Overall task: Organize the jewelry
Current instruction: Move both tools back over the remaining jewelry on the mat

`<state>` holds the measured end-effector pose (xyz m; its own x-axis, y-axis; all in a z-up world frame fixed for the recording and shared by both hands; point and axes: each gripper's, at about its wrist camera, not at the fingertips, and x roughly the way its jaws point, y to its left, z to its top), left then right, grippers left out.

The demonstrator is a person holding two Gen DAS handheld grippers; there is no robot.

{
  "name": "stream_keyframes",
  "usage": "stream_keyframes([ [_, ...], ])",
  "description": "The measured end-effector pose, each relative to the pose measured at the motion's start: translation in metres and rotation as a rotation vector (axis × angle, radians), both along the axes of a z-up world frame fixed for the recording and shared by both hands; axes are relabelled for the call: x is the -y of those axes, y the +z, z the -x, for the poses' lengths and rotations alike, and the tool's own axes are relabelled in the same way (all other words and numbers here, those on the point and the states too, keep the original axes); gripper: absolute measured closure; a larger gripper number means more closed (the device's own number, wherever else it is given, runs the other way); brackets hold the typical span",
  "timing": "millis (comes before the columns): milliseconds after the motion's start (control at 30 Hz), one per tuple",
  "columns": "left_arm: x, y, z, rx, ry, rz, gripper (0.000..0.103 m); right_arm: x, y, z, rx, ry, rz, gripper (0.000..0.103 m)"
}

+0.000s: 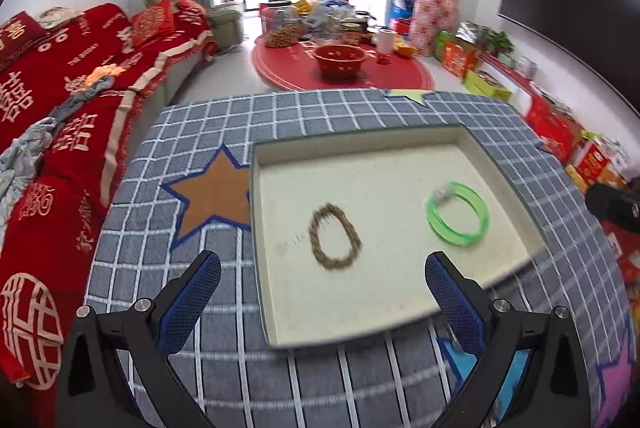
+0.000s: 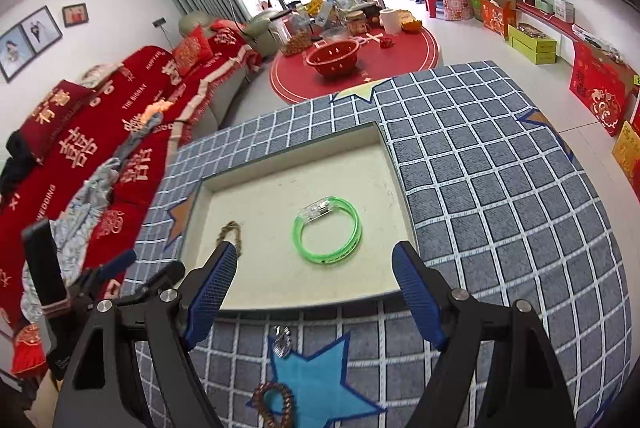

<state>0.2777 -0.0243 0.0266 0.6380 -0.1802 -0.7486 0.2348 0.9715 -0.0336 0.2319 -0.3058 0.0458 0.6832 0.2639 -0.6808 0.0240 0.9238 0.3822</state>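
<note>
1. Done so far, by my read: your tray (image 1: 360, 332) already holds the braided brown bracelet (image 1: 335, 237) and the green bangle (image 1: 457, 214), lying apart.
2. Left: the clear trinket (image 2: 282, 341) and copper coil bracelet (image 2: 276, 408) sit on the checked cloth (image 2: 500, 188), outside the tray.
3. Your left gripper (image 1: 323, 298) and right gripper (image 2: 312, 292) are both spread wide, holding nothing.

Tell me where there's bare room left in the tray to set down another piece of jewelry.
The tray is bare along its far wall, behind the green bangle and the brown rope bracelet, and along the near rim. Between the two pieces there is only a narrower gap. The near cloth is crowded: a clear piece and coiled bracelet.
</note>
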Motion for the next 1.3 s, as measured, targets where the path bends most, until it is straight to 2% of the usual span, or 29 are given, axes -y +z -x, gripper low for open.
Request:
stream_keyframes([
  [100, -0.008, 0.002, 0.03, 0.022, -0.011, 0.003, 0.0, 0.001, 0.007, 0.026, 0.049, 0.006, -0.034, 0.001],
  [300, -0.034, -0.003, 0.086, -0.006, -0.006, 0.117, 0.0, 0.003, 0.013, 0.073, 0.124, -0.014, -0.055, 0.0],
  [433, -0.049, -0.017, 0.115, -0.059, 0.002, 0.167, 0.0, 0.008, 0.004, 0.101, 0.107, -0.034, -0.093, 0.0],
  [500, -0.051, -0.025, 0.133, -0.072, -0.01, 0.136, 0.0, 0.008, -0.002, 0.112, 0.077, -0.04, -0.095, 0.0],
  [633, -0.046, -0.039, 0.164, -0.063, -0.053, 0.01, 0.0, 0.006, -0.02, 0.135, 0.019, -0.028, -0.088, 0.0],
  [700, -0.045, -0.046, 0.176, -0.065, -0.059, -0.023, 0.0, 0.004, -0.03, 0.147, -0.004, -0.023, -0.065, 0.0],
  [967, -0.04, -0.065, 0.191, -0.135, -0.053, -0.023, 0.0, -0.012, -0.082, 0.186, -0.133, -0.013, 0.044, 0.0],
  [1300, -0.03, -0.079, 0.195, -0.156, -0.057, -0.094, 0.0, -0.03, -0.107, 0.203, -0.203, 0.009, 0.155, 0.0],
])
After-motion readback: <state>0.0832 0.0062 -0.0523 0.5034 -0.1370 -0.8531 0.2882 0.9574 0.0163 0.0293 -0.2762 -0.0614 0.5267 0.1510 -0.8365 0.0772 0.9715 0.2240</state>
